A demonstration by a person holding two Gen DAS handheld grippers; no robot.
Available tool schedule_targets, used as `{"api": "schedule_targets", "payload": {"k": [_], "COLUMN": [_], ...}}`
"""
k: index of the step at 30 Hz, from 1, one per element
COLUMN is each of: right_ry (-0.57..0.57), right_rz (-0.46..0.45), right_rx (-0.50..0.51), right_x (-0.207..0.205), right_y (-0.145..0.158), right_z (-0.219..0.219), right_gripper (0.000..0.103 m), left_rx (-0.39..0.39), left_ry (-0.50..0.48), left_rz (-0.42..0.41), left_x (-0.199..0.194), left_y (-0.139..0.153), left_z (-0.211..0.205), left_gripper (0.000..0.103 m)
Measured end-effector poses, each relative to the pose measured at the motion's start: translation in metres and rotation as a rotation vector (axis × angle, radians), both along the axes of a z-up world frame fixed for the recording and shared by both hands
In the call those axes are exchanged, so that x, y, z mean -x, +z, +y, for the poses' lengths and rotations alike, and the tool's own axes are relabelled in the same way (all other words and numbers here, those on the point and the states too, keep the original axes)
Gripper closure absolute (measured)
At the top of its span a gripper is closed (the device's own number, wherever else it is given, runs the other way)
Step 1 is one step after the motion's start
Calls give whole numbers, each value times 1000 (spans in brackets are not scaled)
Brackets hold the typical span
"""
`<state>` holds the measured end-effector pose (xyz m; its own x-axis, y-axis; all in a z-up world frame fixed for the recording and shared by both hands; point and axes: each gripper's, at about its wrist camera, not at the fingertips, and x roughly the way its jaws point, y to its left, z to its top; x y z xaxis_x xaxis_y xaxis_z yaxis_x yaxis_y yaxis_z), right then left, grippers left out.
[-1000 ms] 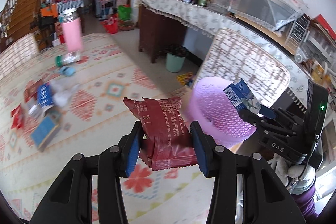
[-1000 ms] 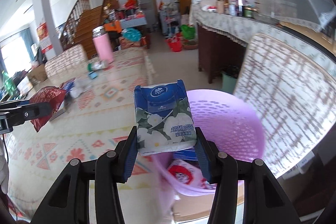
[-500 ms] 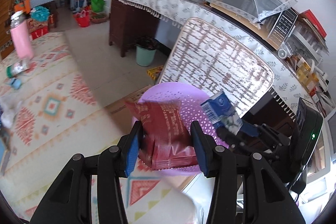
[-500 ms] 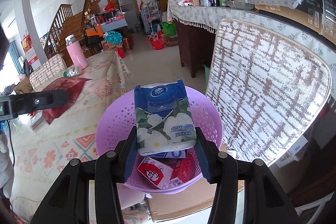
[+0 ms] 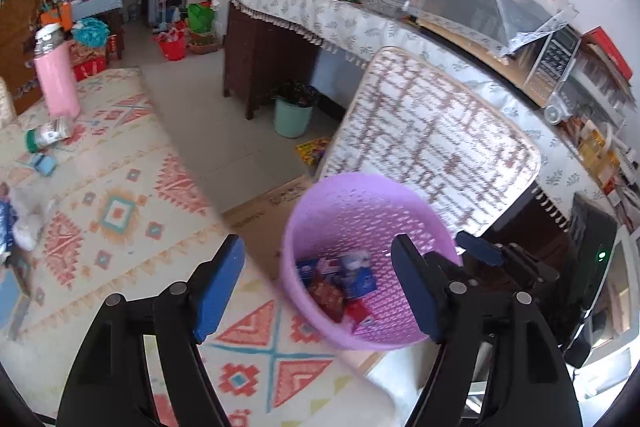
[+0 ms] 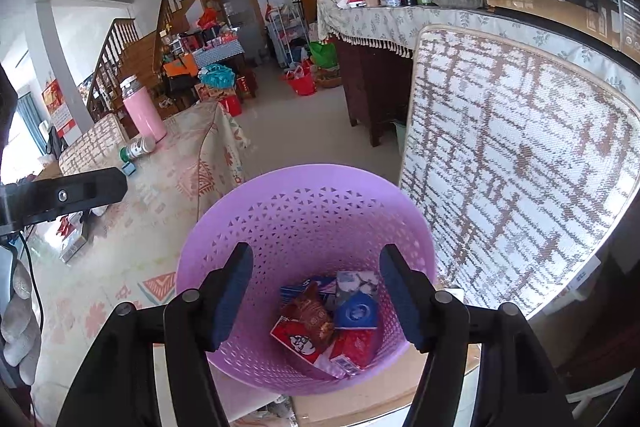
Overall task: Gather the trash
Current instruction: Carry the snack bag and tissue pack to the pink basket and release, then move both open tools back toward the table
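Observation:
A purple perforated basket (image 5: 360,211) (image 6: 304,211) stands beside the table. In it lie a dark red snack bag (image 6: 314,319) (image 5: 326,297), a blue and white tissue pack (image 6: 356,301) (image 5: 358,273) and red wrappers (image 6: 352,345). My left gripper (image 5: 320,287) is open and empty over the basket's near rim. My right gripper (image 6: 316,299) is open and empty above the basket's mouth; it shows at the right in the left wrist view (image 5: 480,253).
A patterned tablecloth (image 5: 112,211) holds a pink bottle (image 5: 56,83), a lying green-capped jar (image 5: 48,137) and more packets at the left edge (image 5: 8,223). A woven chair back (image 5: 432,143) stands behind the basket. A green bin (image 5: 293,115) is on the floor.
Both grippers opened over the basket. The red snack bag and the tissue pack dropped out of them and now lie inside it.

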<state>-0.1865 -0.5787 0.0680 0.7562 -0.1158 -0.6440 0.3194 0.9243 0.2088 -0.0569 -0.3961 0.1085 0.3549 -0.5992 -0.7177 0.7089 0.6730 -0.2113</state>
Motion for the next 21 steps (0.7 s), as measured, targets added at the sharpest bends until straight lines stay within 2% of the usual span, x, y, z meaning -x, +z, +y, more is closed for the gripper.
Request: {"api": "schedule_targets", "payload": {"k": [8,21], "right_ry": [40,139], "right_rz": [-1,9], "right_rx": [11,64], "right_x": [-12,-36], "right_y": [4,21], "right_z": [23,94], "right_gripper": [33,33], "left_rx": [-52,-103], "left_ry": [88,280], "left_rz": [-36,-103], "left_x": [-7,-25], "left_y": [-2,-3], "left_z": [45,155], "left_gripper": [28,28]}}
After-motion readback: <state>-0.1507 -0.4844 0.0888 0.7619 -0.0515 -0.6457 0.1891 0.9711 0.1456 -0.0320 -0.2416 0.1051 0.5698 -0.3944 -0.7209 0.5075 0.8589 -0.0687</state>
